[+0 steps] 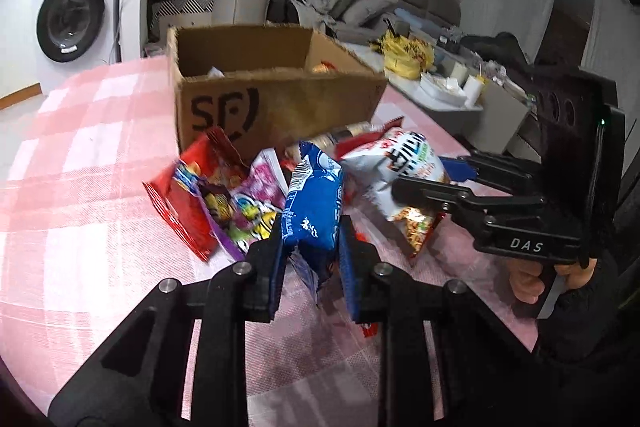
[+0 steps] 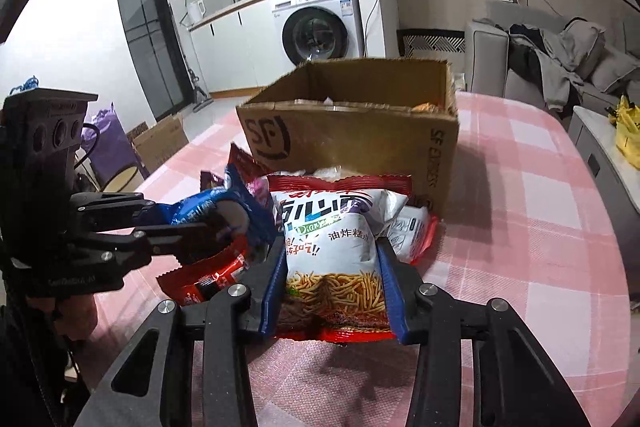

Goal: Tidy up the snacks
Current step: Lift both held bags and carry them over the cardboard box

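My left gripper is shut on a blue snack packet and holds it above the pile; it also shows in the right wrist view. My right gripper is shut on a white noodle-snack bag, also seen in the left wrist view. Behind the pile stands an open cardboard SF box with a few snacks inside. A red packet and a pink-purple candy bag lie in front of it.
The pink checked tablecloth covers the table. More red packets lie under the left gripper. A washing machine, a sofa with clothes and a yellow bag stand beyond the table.
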### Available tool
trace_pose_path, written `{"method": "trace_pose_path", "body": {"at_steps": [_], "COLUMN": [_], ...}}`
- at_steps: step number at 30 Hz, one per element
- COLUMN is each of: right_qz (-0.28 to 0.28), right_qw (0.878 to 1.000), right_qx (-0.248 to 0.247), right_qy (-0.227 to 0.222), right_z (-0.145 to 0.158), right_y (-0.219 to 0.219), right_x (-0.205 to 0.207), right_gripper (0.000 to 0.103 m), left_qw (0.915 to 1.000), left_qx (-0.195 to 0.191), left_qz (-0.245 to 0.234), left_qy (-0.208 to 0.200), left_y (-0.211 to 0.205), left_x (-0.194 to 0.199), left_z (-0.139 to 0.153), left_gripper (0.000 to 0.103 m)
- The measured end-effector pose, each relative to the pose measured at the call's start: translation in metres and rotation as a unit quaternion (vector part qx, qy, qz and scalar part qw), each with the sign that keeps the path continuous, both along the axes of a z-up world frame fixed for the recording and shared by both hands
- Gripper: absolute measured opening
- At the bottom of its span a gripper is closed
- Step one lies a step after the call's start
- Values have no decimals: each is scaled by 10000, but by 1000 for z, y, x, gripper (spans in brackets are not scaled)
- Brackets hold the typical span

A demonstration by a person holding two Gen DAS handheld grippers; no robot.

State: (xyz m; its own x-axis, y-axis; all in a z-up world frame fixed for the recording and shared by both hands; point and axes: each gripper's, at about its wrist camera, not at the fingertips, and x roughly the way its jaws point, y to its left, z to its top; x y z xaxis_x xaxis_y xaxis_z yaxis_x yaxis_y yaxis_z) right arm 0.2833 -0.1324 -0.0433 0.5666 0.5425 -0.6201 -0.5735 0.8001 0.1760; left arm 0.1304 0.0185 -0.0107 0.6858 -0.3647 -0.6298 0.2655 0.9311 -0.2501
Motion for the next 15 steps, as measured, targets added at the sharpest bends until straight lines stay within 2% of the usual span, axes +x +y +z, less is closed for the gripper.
{"method": "trace_pose_path", "body": {"at_steps": [15], "right_qz": [-250], "right_qw": [9982], "right_qx": [432], "right_qy": [-345], "right_z": [36], "right_y": [-24], "right_x": [-12], "right_gripper": [43], "left_qw": [9984], "left_qx": [25], "left_qz": [273], "left_qy": [-487], "left_y": [11], "left_x": [-28], "left_z": [43], "left_gripper": [21]}}
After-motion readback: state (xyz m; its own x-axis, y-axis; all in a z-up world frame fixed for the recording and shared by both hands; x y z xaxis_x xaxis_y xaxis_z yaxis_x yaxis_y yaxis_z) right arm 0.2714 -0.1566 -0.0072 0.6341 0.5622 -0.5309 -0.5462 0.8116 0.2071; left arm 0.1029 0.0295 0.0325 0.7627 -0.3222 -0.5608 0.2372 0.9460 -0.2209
